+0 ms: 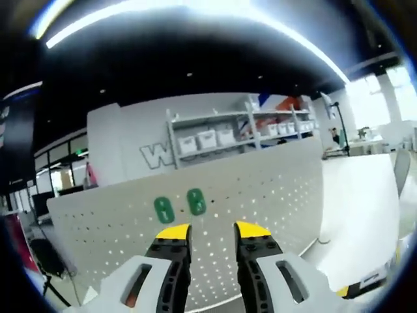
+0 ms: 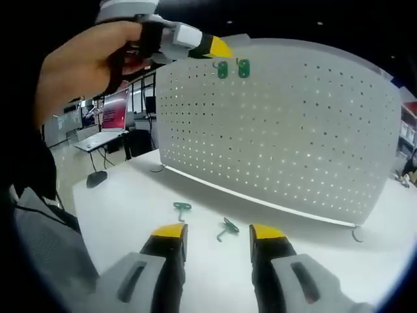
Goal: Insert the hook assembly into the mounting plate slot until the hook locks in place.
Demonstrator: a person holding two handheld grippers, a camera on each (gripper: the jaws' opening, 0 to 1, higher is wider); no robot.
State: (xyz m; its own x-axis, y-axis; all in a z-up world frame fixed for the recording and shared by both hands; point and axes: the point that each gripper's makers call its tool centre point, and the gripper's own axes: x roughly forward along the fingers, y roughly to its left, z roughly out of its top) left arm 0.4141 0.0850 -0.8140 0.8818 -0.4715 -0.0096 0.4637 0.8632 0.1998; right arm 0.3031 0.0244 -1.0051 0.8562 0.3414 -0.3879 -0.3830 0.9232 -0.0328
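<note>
Pegboard is standing upright on the white table, serving as the mounting plate, and two green hooks are already sitting side by side in its holes near the top edge. In the left gripper view those mounted hooks are lying at about 12 o'clock from the left gripper, whose jaws are standing apart with nothing between them. In the right gripper view that same left gripper is showing at about 11 o'clock, held in the person's hand, with its yellow tip close beside the mounted pair.

Two loose green hooks are lying on the table in front of the board: one hook at about 11 o'clock from the right gripper, the other hook near 12 o'clock, just ahead of the tips. The right gripper's jaws are also parted and holding nothing.

Trouble could be coming from a shallow or skewed pinch: these small wire-like parts are probably sliding or pivoting easily on the smooth tabletop, so a hook gripped off-centre would be twisting in the jaws and then missing its slot. The raised left gripper could also be brushing the seated hooks loose.
</note>
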